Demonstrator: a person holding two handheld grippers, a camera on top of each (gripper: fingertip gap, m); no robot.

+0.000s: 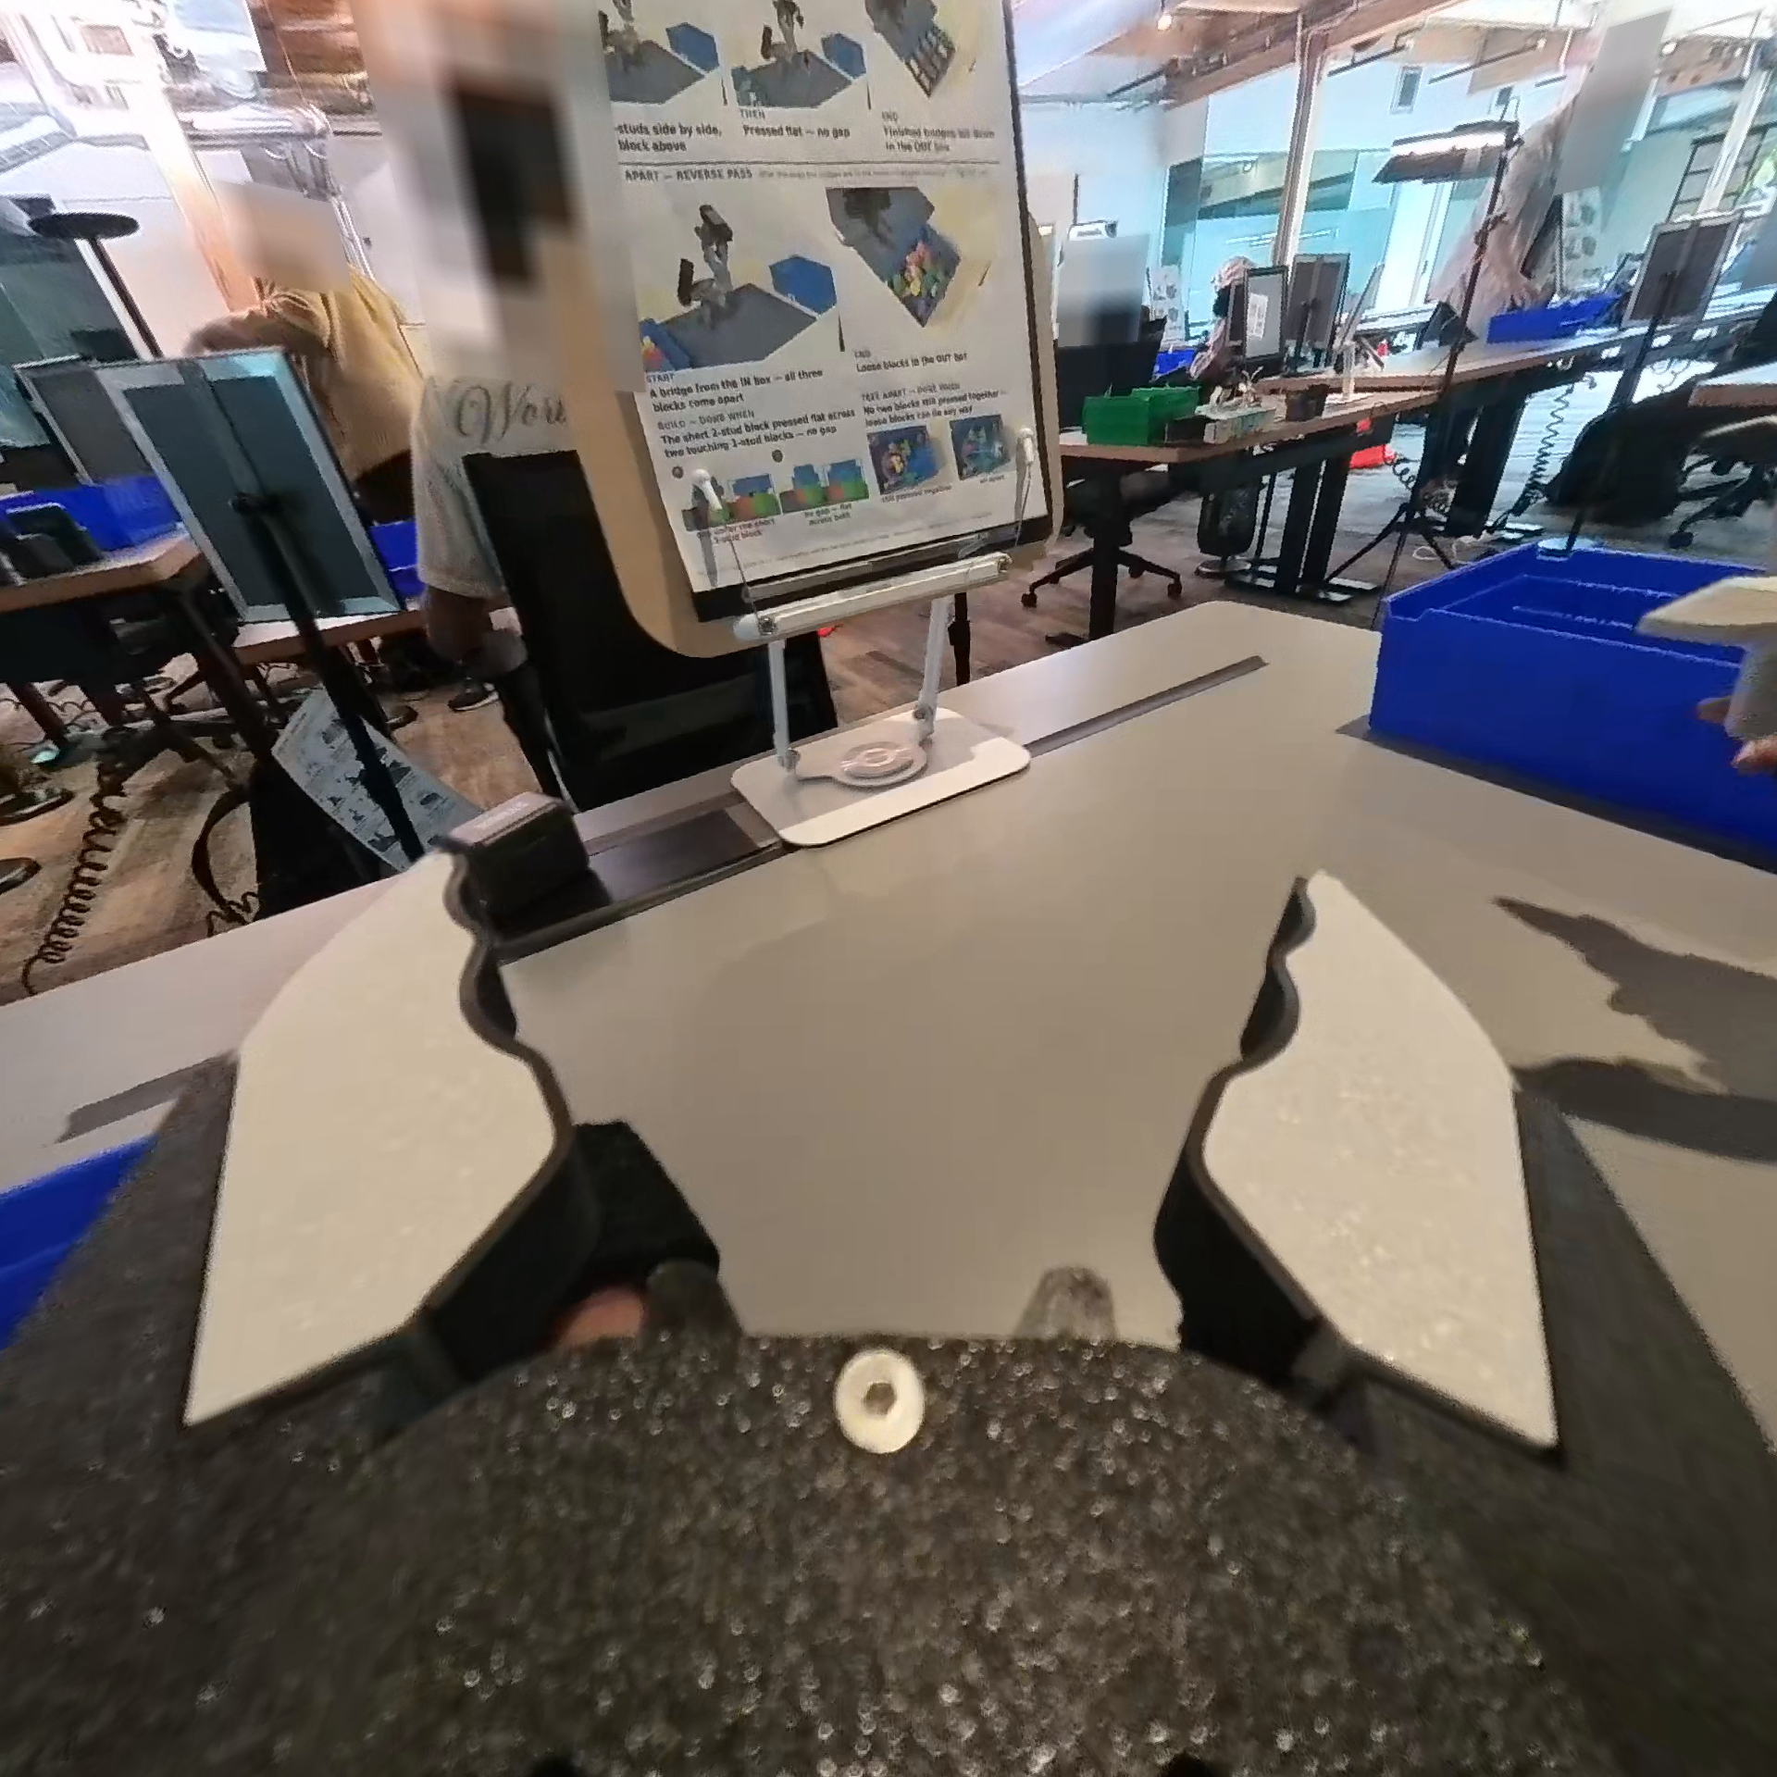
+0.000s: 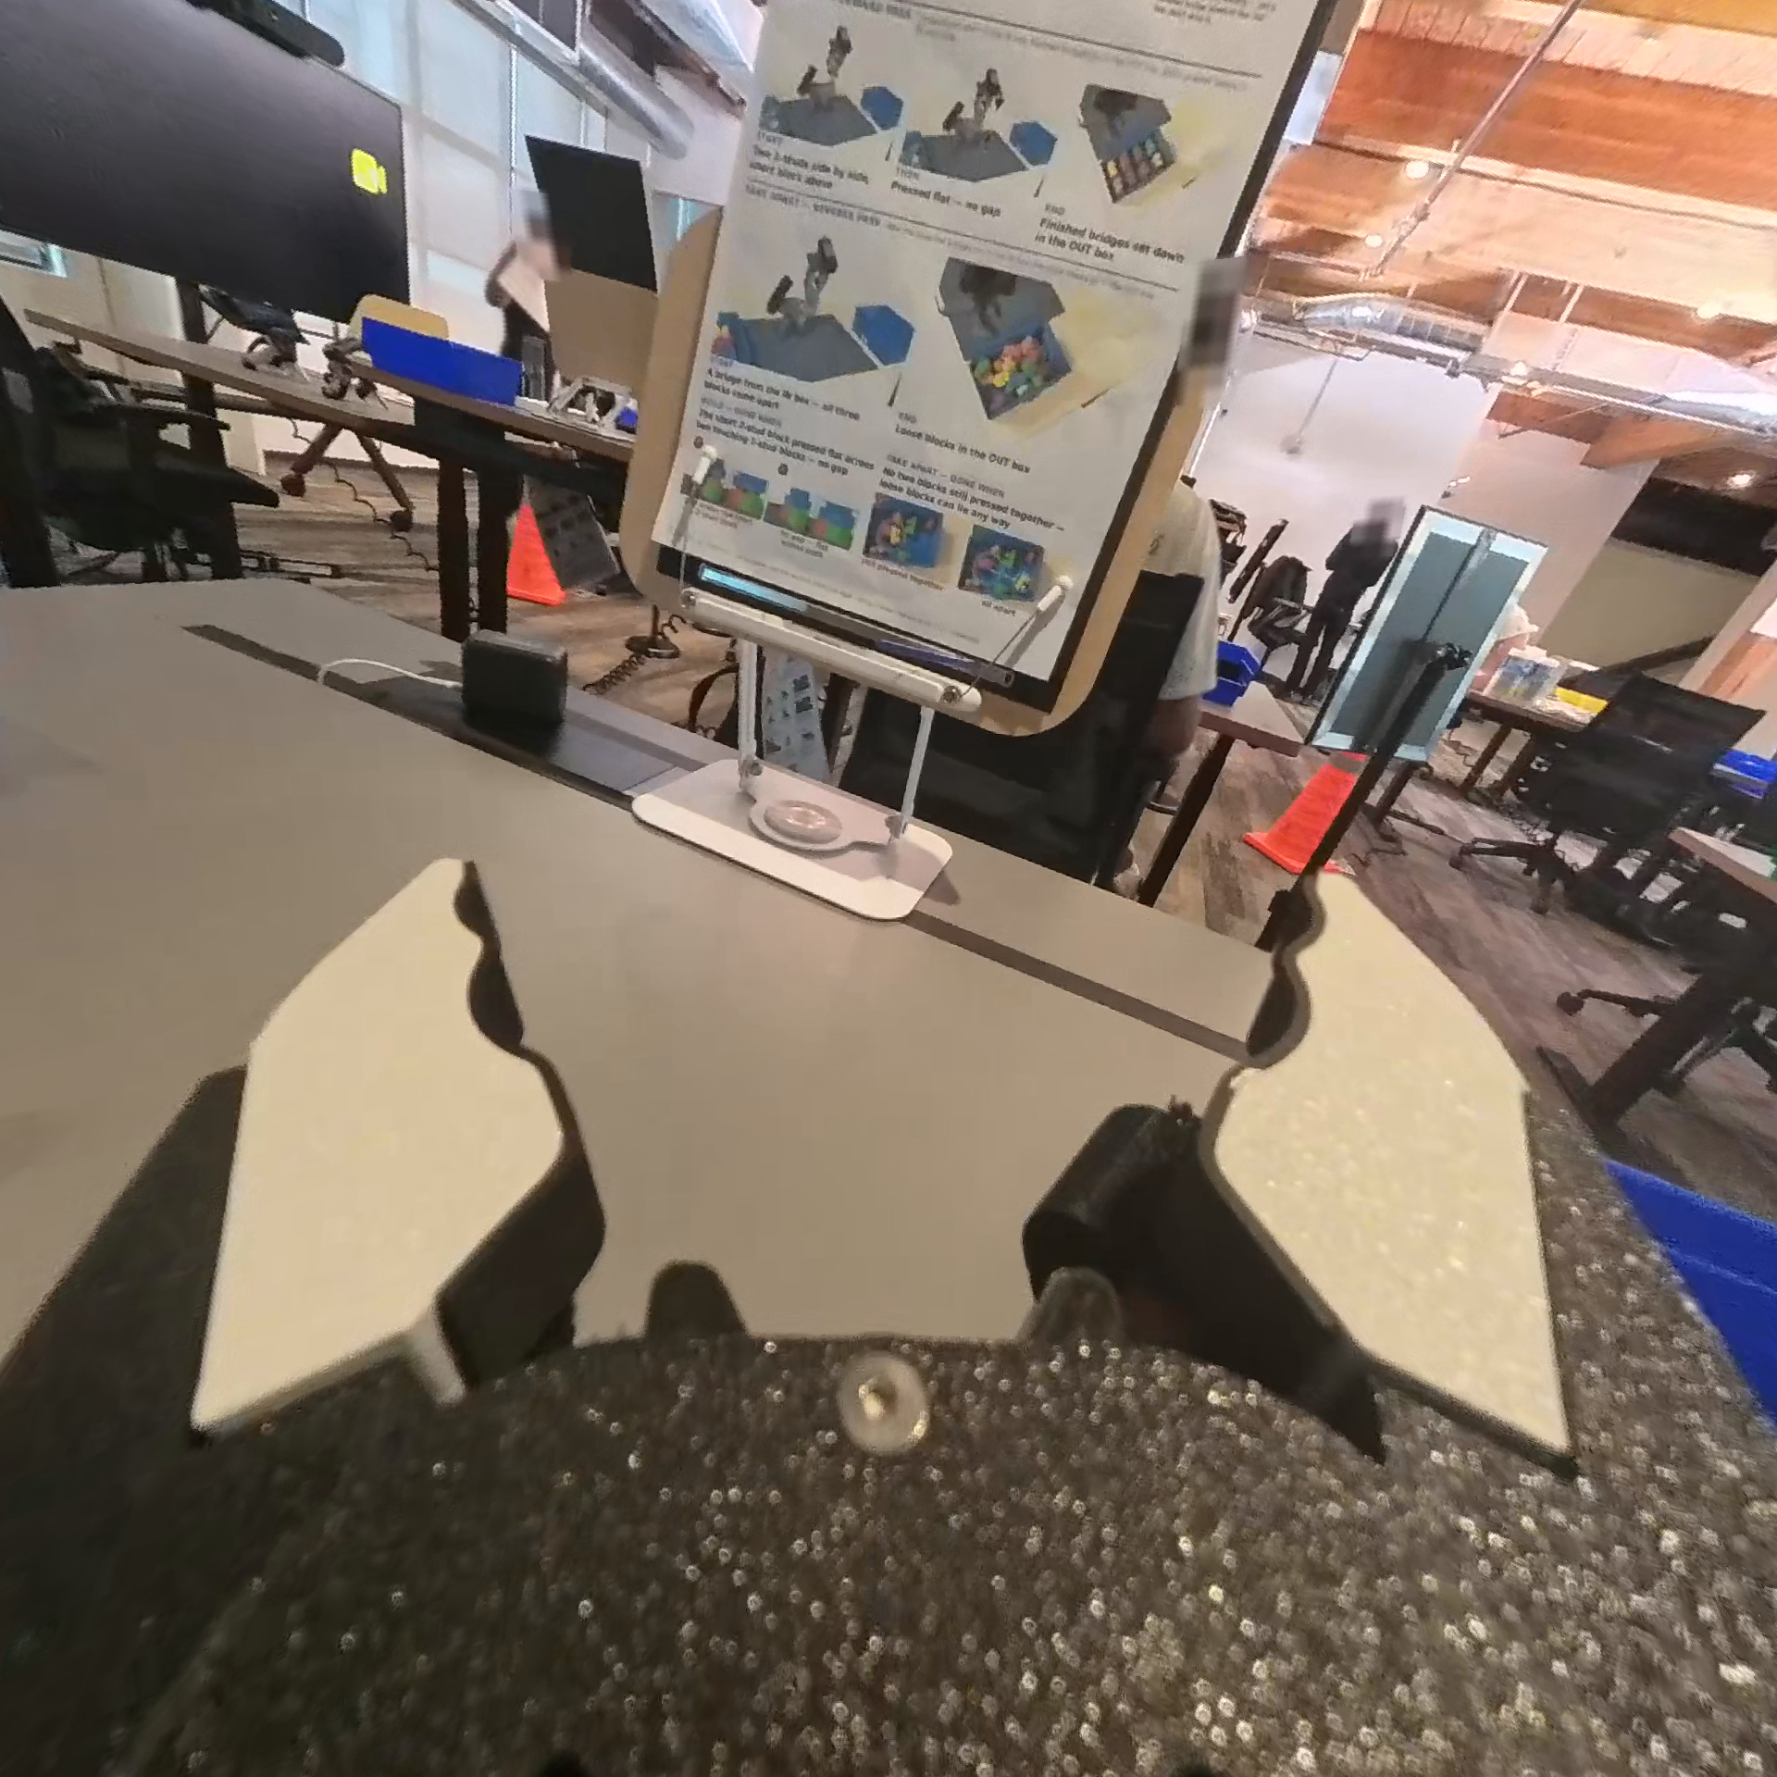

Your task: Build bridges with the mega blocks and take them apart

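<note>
No mega blocks show in either view. My left gripper [image 1: 880,923] is open and empty, its white fingers spread wide above the grey table [image 1: 962,1038]. My right gripper [image 2: 889,913] is also open and empty above the same grey table [image 2: 288,817]. A blue bin [image 1: 1539,692] stands on the table at the right of the left wrist view; what it holds is hidden. The edge of another blue bin [image 1: 58,1221] shows at the far left. A blue bin corner [image 2: 1702,1240] shows at the right of the right wrist view.
An instruction sheet on a white stand [image 1: 880,769] rises at the table's far edge, also in the right wrist view [image 2: 798,827]. A small black box [image 1: 519,856] sits on a dark strip beside it, also [image 2: 513,678]. A hand [image 1: 1745,712] shows at the right edge.
</note>
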